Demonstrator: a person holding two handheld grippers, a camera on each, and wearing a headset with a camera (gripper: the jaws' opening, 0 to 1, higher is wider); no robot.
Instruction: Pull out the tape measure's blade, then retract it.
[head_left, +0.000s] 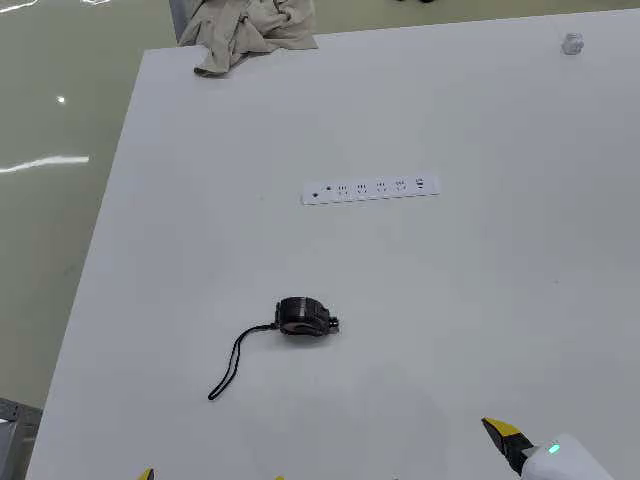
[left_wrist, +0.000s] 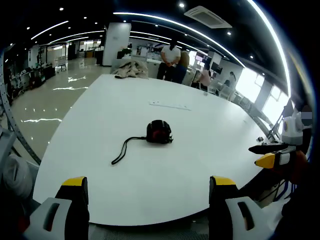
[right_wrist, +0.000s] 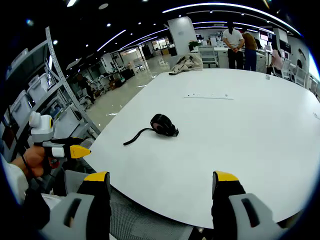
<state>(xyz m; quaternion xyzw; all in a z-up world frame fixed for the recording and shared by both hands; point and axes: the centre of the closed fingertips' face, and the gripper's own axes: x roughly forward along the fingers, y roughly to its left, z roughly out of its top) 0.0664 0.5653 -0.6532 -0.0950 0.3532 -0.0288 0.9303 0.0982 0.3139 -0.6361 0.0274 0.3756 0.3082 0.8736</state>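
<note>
White round-edged tabletop (head_left: 480, 280) over a glossy pale floor fills the head view; the small black tape measure (head_left: 305, 317) lies on its side on bare table, its thin black wrist strap (head_left: 235, 360) trailing from it toward the near left; beyond the tape measure sits a flat white power strip (head_left: 371, 188), and well beyond it a crumpled beige cloth (head_left: 255, 35) on the far edge; the yellow-tipped right gripper (head_left: 510, 438) enters near and to the right of the tape measure, well apart from it. From the left gripper view the left gripper (left_wrist: 148, 184) has its jaws spread wide and empty, the tape measure straight ahead and out of reach; people stand past the far edge. From the right gripper view the right jaws are likewise wide apart with nothing between them, the tape measure ahead and slightly left. No blade shows outside the case, so I judge the task unbegun: pulling and retracting both remain; nothing blocks the approach, though the loose strap could snag.
</note>
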